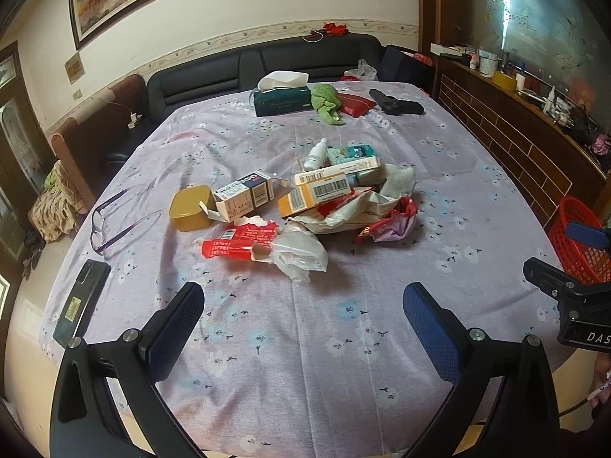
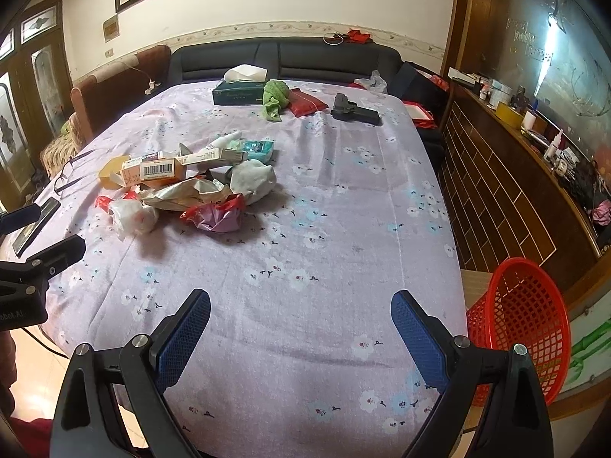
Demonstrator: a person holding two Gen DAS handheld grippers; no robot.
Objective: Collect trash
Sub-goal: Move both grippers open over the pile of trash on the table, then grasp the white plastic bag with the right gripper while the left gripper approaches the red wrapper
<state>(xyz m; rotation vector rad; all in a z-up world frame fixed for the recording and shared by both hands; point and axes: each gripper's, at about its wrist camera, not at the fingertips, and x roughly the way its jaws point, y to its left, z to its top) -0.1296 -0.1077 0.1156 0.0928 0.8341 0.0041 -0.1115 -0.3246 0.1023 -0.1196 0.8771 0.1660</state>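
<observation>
**Start with the nearest wrapper, leave the keepers alone**

Both grippers hover low over the near edge of the desk (image 1: pixel 305 362), jaws spread wide, holding nothing. The left gripper (image 1: pixel 303 316) points straight at the trash pile (image 1: pixel 305 198) mid-desk; the right gripper (image 2: pixel 301 324) sits off to the side, nearer the red basket (image 2: pixel 523 316) past the desk's right edge. I'd grab the crinkly plastic bag (image 1: pixel 301 253) first, pinching low. Skip the glasses (image 1: pixel 114 217) and phone (image 1: pixel 82 297), probably not trash.

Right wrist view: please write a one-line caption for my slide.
Open right gripper above the floral tablecloth, trash pile ahead, red basket beside the table.
</observation>
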